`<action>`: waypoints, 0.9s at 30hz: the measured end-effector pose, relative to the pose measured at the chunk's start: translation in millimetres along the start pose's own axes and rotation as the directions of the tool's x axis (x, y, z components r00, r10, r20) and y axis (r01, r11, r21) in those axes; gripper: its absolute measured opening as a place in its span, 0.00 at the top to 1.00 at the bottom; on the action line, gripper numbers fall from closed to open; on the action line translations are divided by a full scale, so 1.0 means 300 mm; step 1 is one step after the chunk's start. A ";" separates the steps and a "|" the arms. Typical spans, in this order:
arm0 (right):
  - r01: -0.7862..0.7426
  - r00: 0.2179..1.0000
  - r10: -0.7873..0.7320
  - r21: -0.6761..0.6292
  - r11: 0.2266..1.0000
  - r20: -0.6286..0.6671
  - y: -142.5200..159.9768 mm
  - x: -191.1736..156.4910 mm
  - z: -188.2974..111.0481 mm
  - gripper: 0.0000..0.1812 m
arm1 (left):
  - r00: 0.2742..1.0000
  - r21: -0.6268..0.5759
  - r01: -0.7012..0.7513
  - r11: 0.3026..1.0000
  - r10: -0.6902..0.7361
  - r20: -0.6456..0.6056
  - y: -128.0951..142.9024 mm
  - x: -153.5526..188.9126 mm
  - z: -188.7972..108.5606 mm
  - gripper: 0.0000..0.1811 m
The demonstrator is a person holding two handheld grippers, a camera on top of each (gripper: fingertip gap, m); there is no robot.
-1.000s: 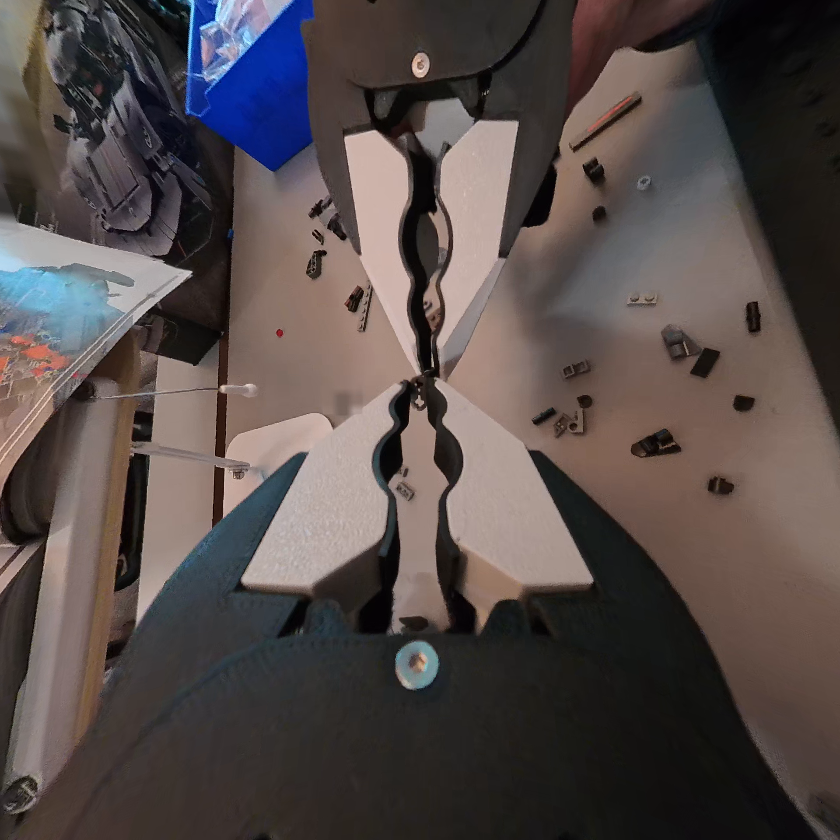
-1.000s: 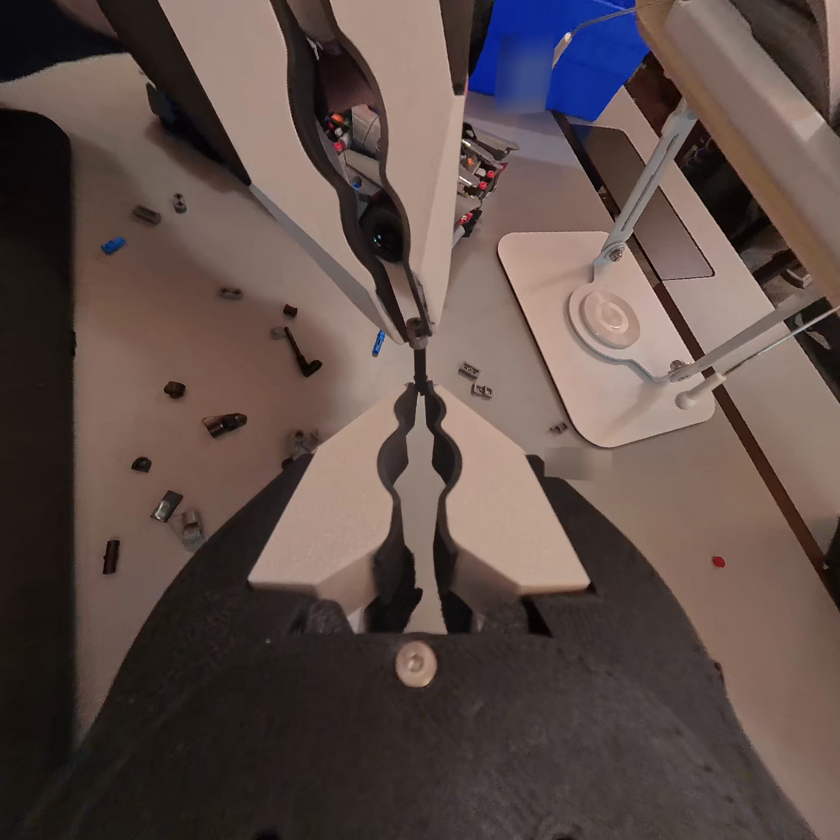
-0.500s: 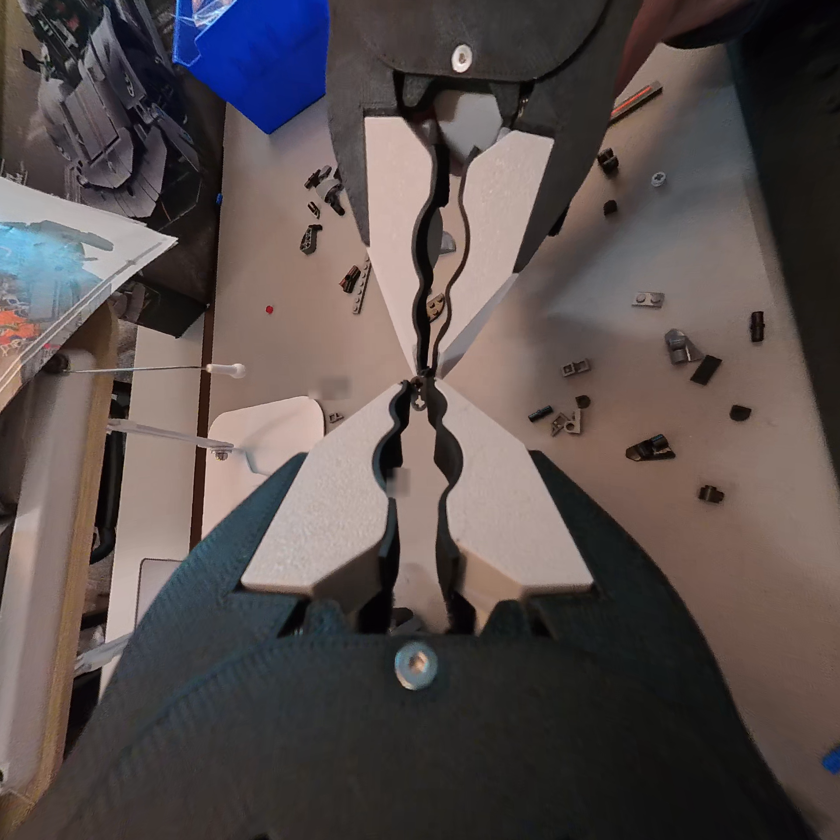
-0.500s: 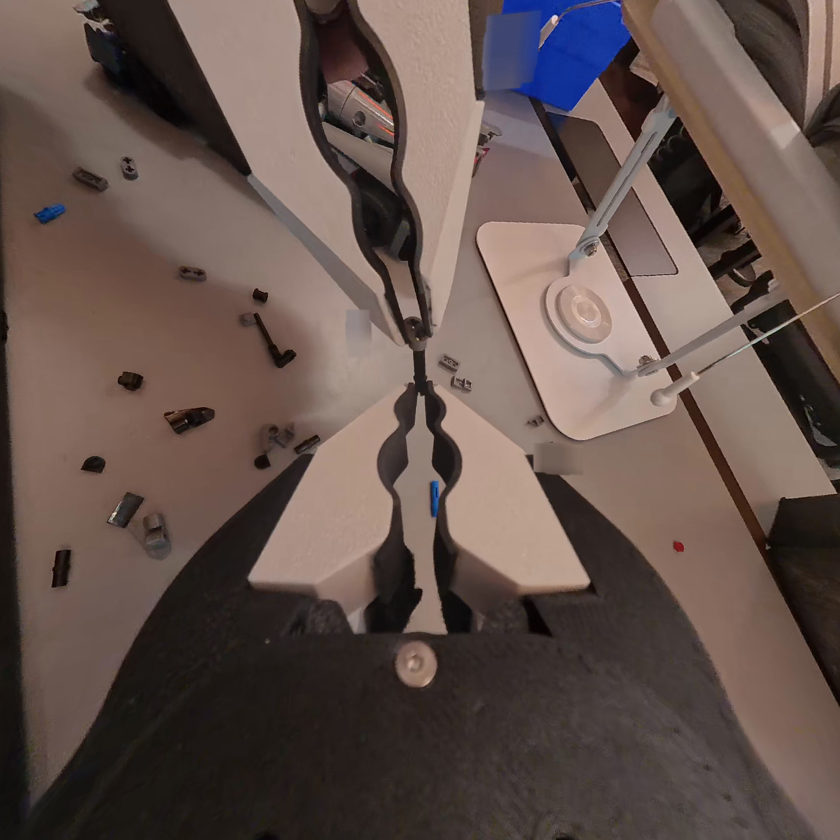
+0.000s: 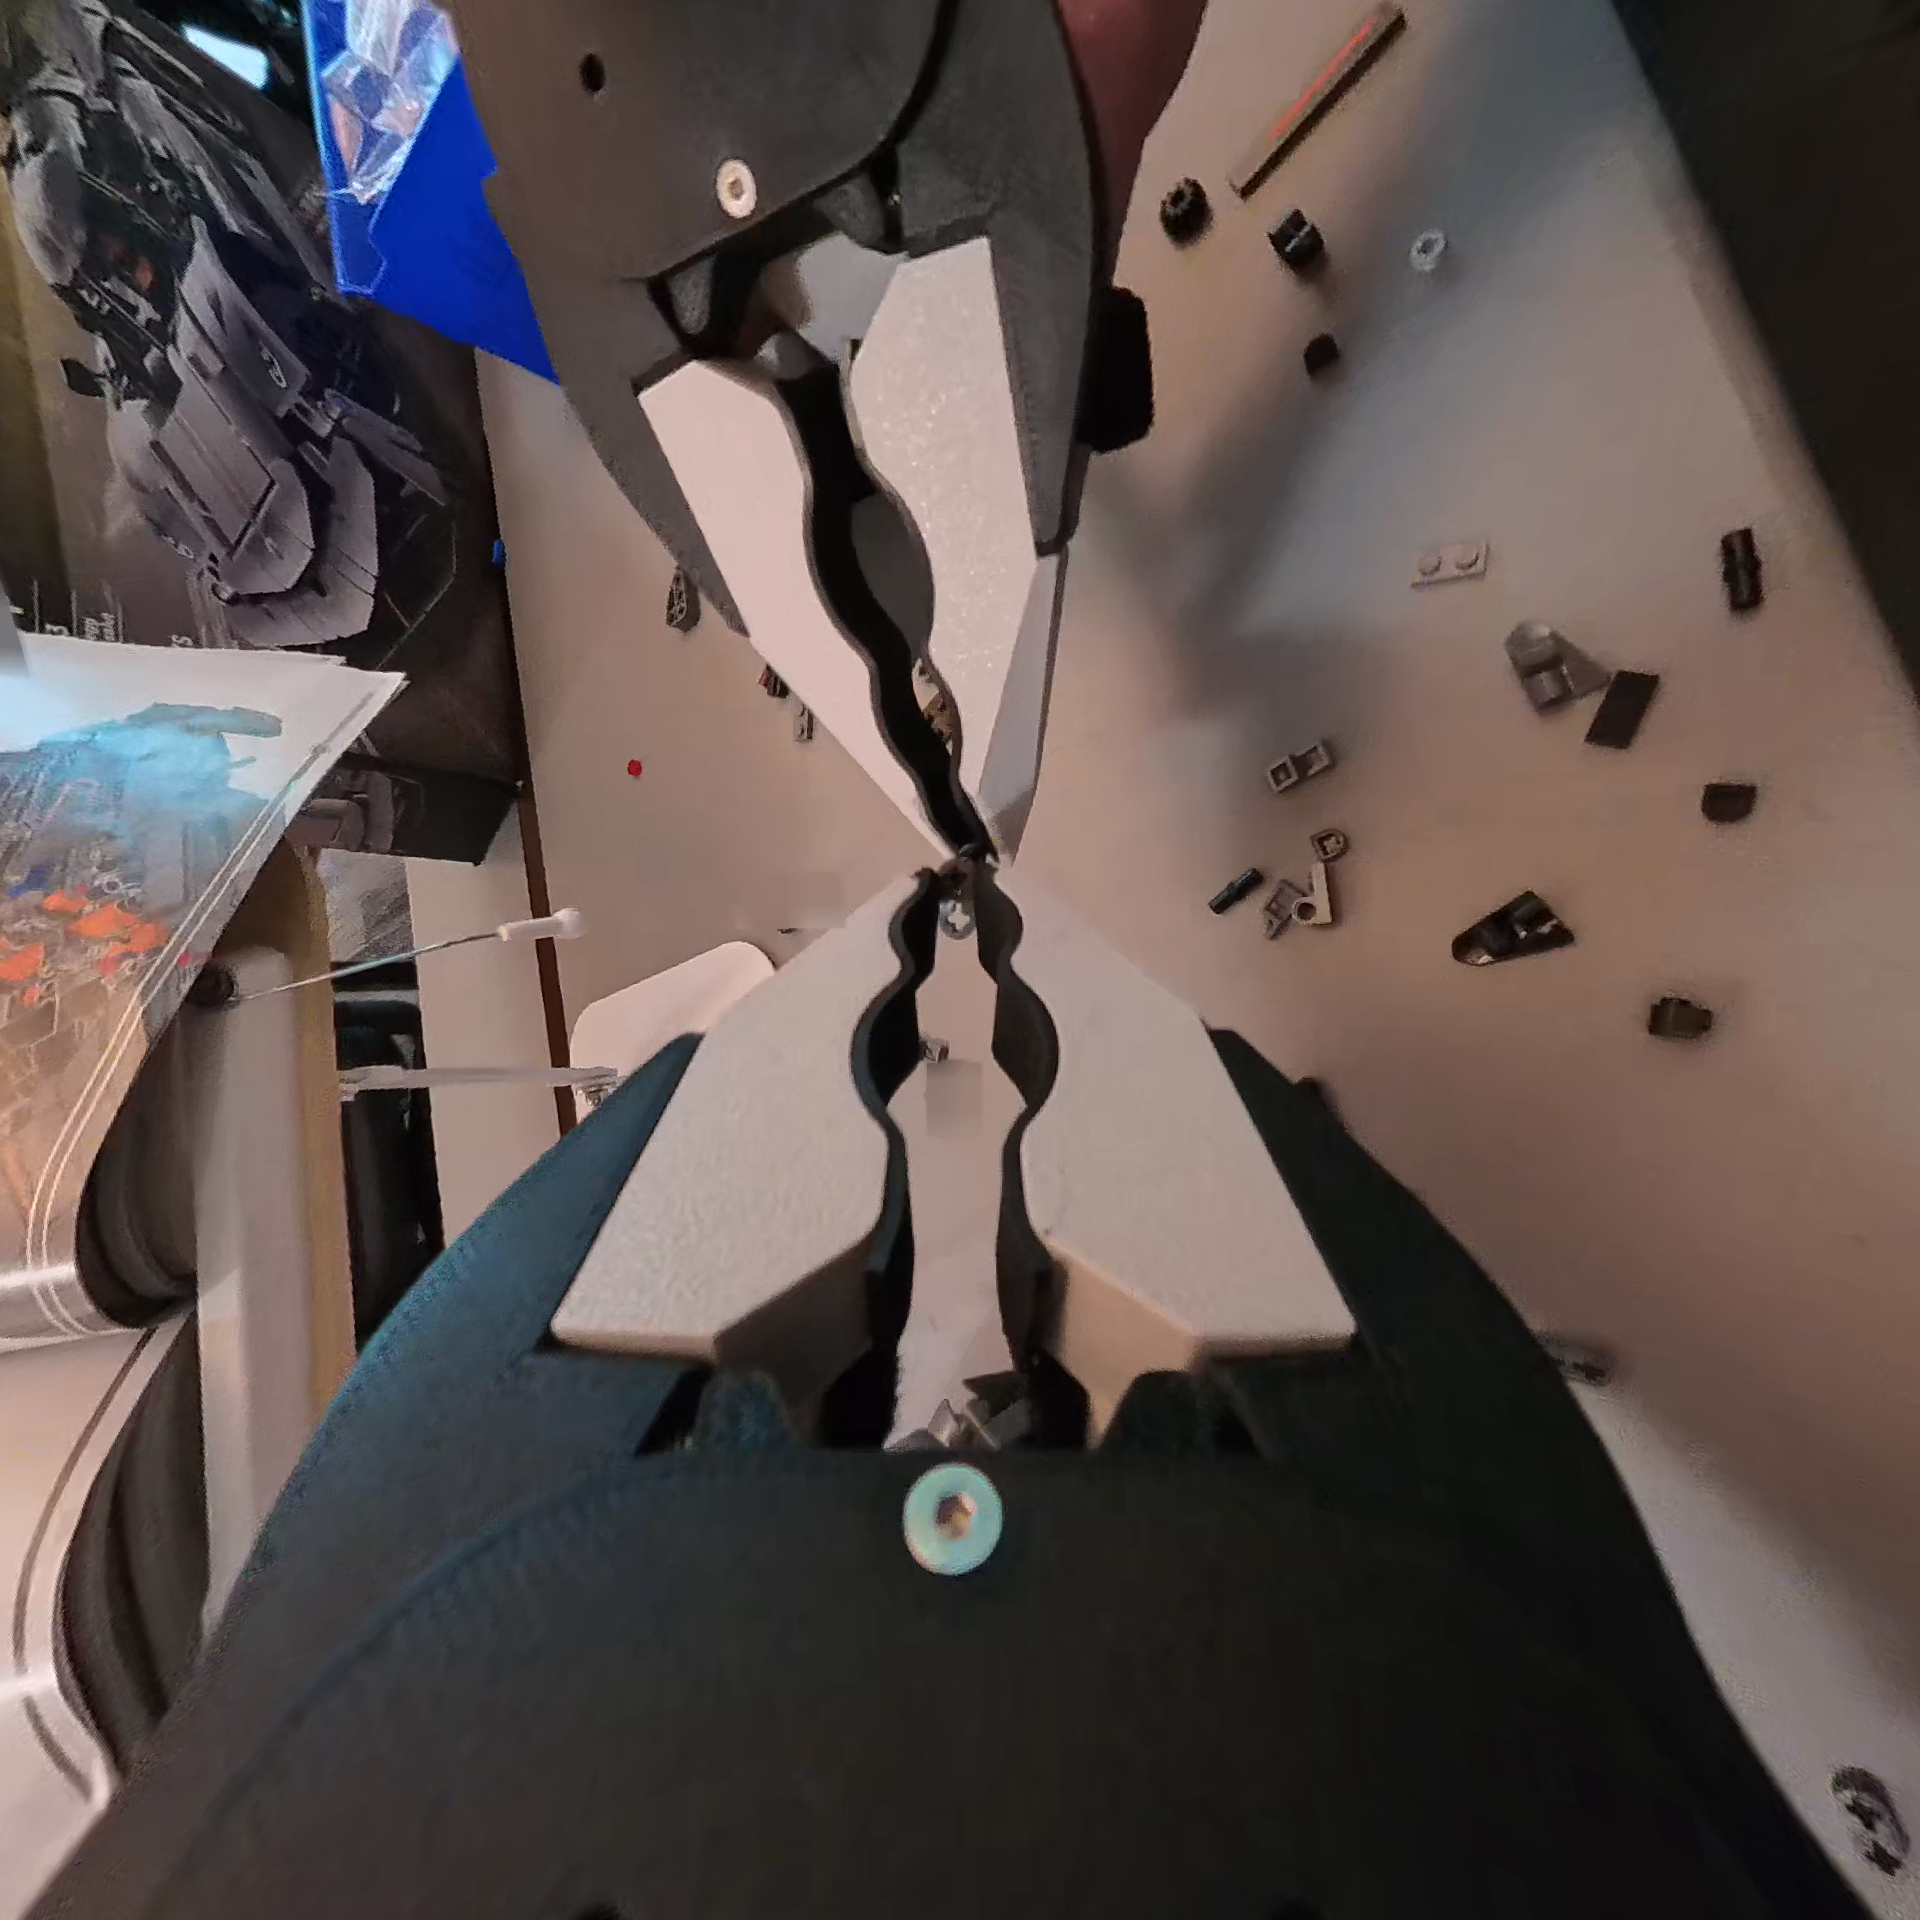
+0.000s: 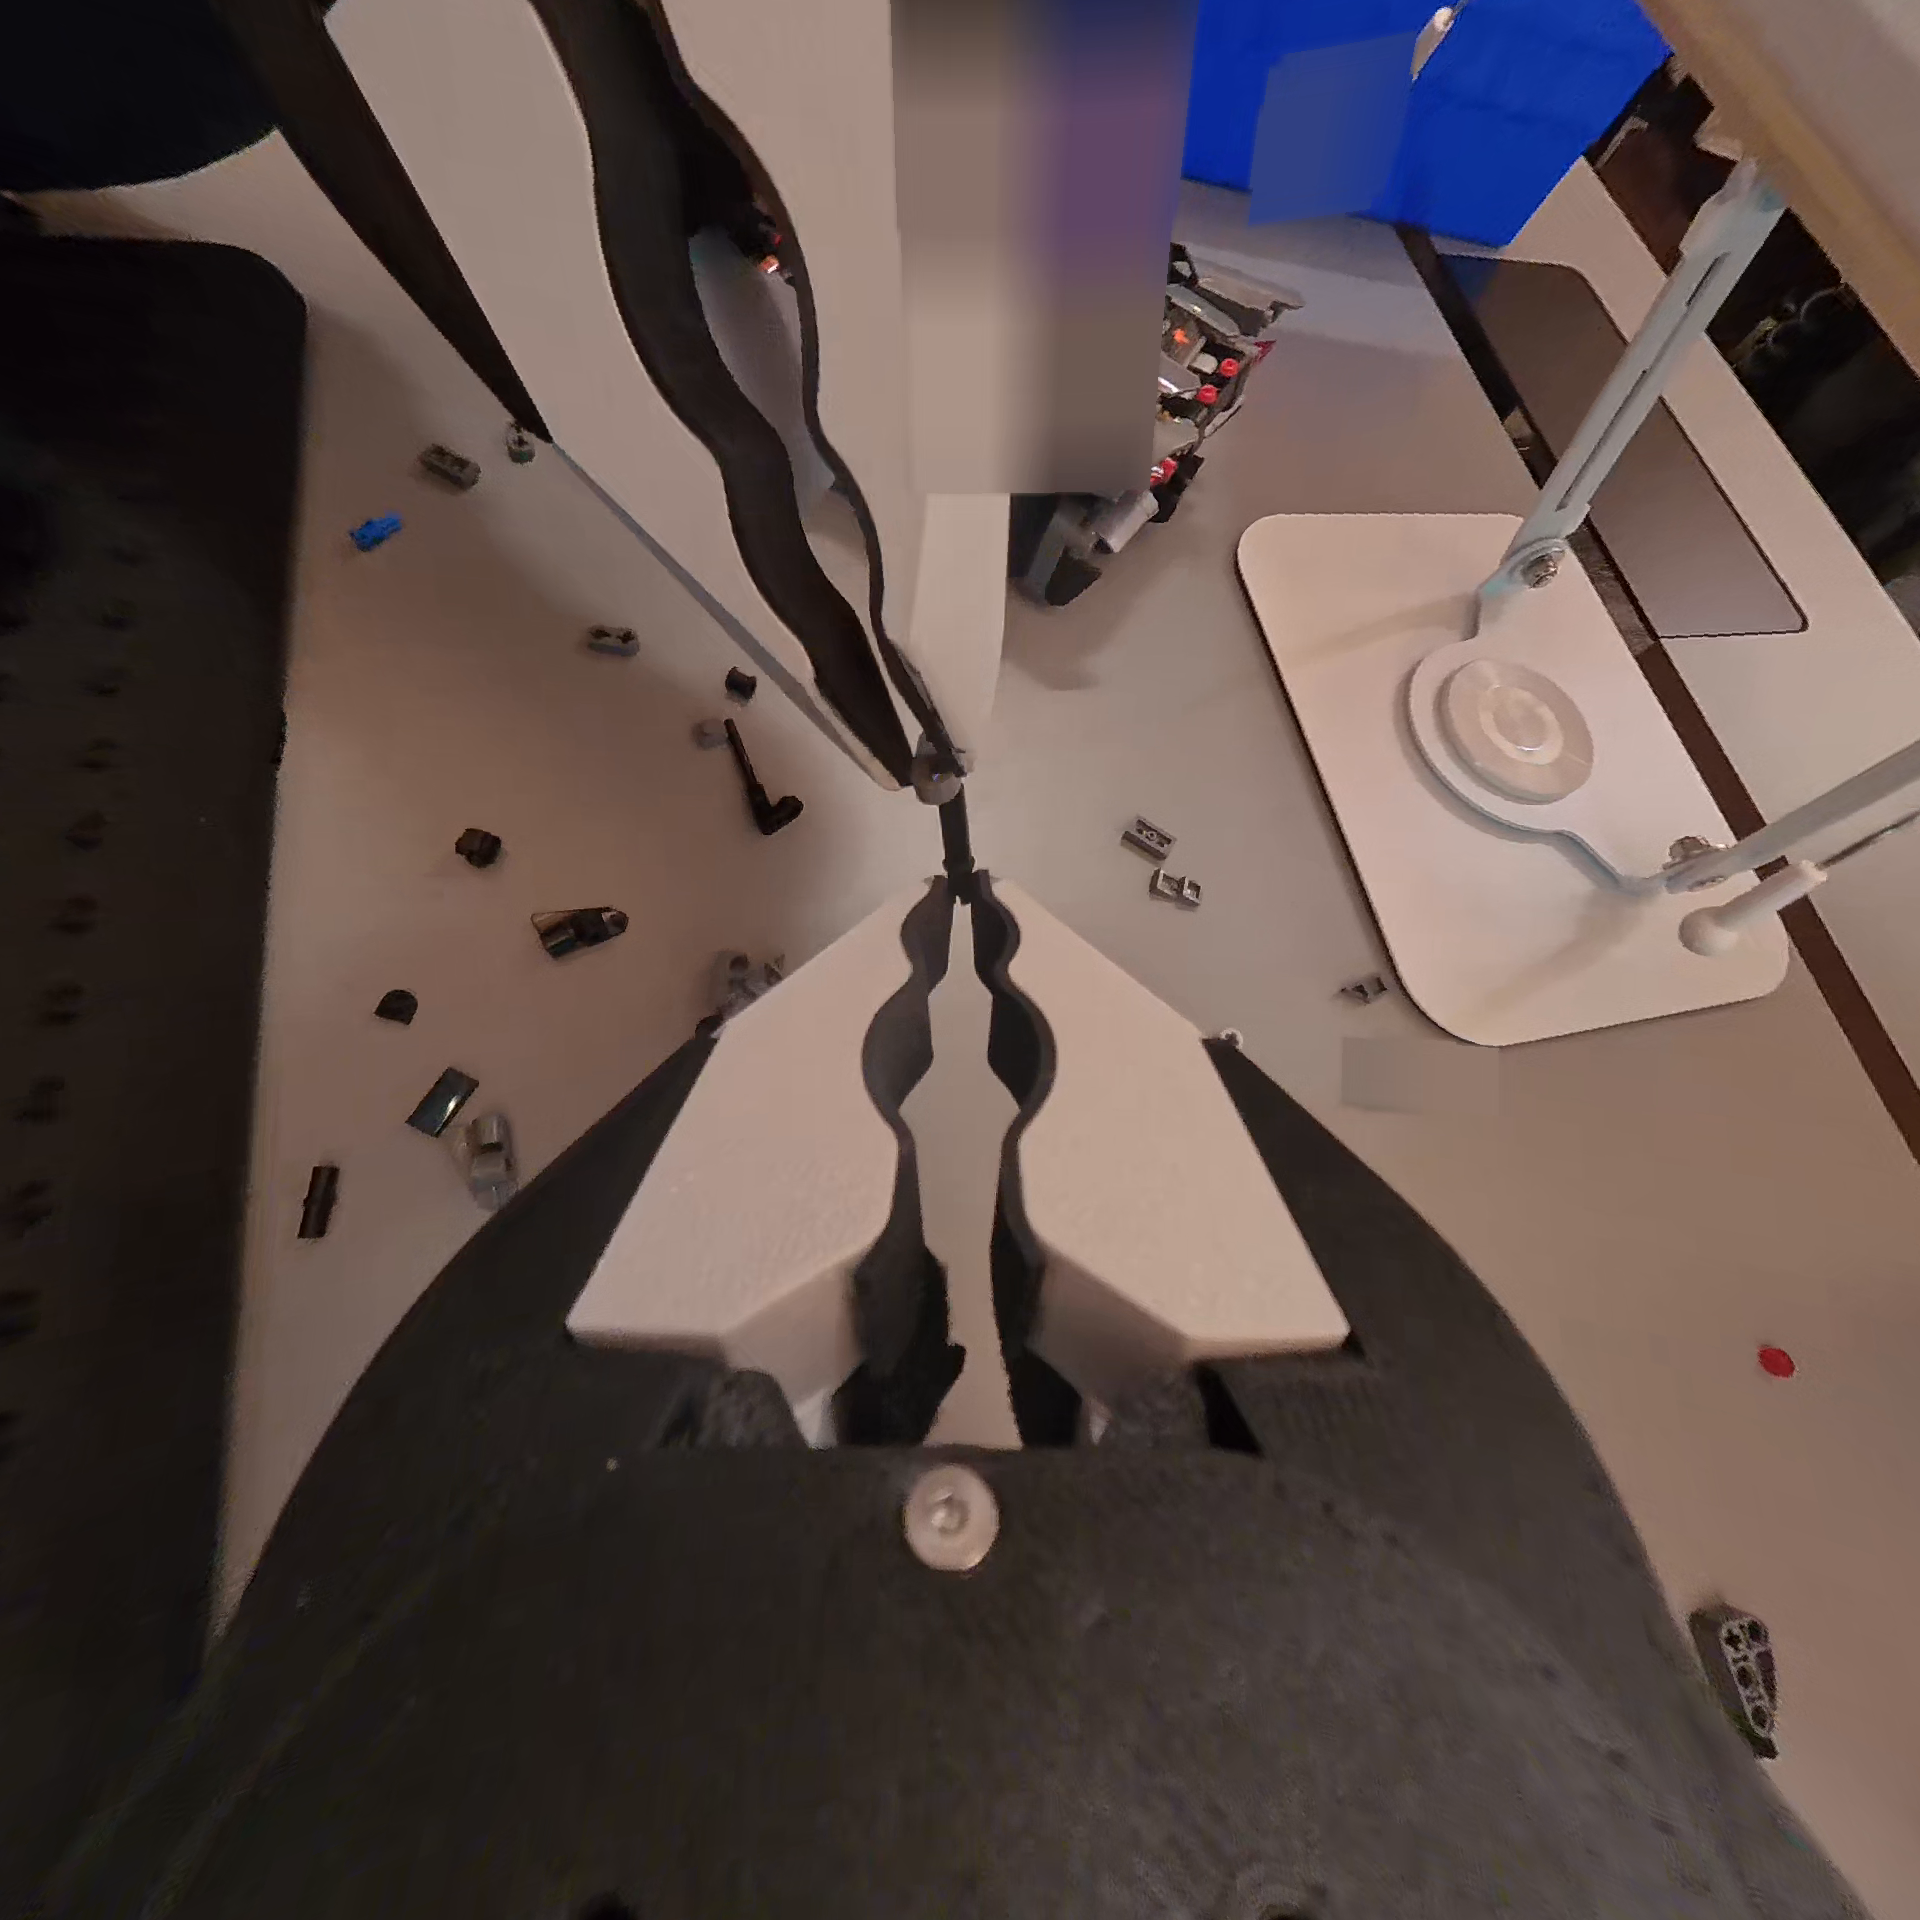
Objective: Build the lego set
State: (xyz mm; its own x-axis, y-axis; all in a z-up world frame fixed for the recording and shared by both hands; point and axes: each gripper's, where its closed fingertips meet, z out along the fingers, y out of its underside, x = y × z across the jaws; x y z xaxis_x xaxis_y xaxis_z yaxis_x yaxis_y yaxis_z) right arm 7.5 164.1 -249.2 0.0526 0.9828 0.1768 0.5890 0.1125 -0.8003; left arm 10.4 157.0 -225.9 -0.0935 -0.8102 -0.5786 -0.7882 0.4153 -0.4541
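Observation:
In the left wrist view my left gripper [image 5: 956, 902] is shut on a small grey connector piece [image 5: 954, 921] held at its tips. My right gripper [image 5: 971, 844] comes in from above and meets it tip to tip. In the right wrist view my right gripper [image 6: 961, 894] is shut on a thin black axle [image 6: 956, 836] that sticks out forward. The axle's far end sits in the grey connector [image 6: 935, 781], which is pinched in my left gripper [image 6: 933, 764]. Both are held in the air above the white table [image 6: 1143, 727].
Loose black and grey pieces [image 5: 1512, 925] [image 6: 577, 928] lie scattered on the table. A partly built model [image 6: 1205, 353] and a blue bin [image 6: 1455, 94] stand at the back. A white stand base [image 6: 1507, 779] is at the right, an instruction booklet [image 5: 135, 831] beside it. My left and right fingertips are right by each other. From either gripper's tips it is about 25 cm to the partly built model [image 6: 1205, 353].
Both grippers stay shut and tip to tip with axle and connector together. The pair has swung and tilted over the table; the right gripper now leans in from the upper left.

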 end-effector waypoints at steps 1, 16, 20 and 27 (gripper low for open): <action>0.007 1.000 -0.007 -0.006 1.000 0.001 0.003 -0.002 0.001 1.00 | 1.000 -0.006 -0.008 1.000 0.008 0.001 0.001 0.003 0.002 0.98; 0.093 0.996 -0.094 -0.033 0.995 -0.012 0.009 -0.014 0.004 1.00 | 1.000 -0.009 0.005 1.000 -0.005 -0.024 -0.010 0.018 0.005 0.98; 0.100 0.994 -0.102 -0.035 0.994 -0.040 0.009 -0.002 0.005 0.99 | 1.000 -0.020 0.017 1.000 -0.017 -0.024 0.001 0.013 0.009 0.98; 0.070 0.997 -0.070 -0.005 0.998 -0.026 0.001 0.000 -0.002 1.00 | 0.999 0.012 0.042 0.999 -0.042 -0.013 -0.002 0.001 0.002 0.98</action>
State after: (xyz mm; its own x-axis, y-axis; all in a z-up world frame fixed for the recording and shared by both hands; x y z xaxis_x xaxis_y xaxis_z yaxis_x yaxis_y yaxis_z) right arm 8.2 164.2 -249.0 0.0323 0.9685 0.2470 0.5950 0.1799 -0.7833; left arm 11.3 156.6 -226.2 -0.0685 -0.8321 -0.5504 -0.7843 0.3859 -0.4857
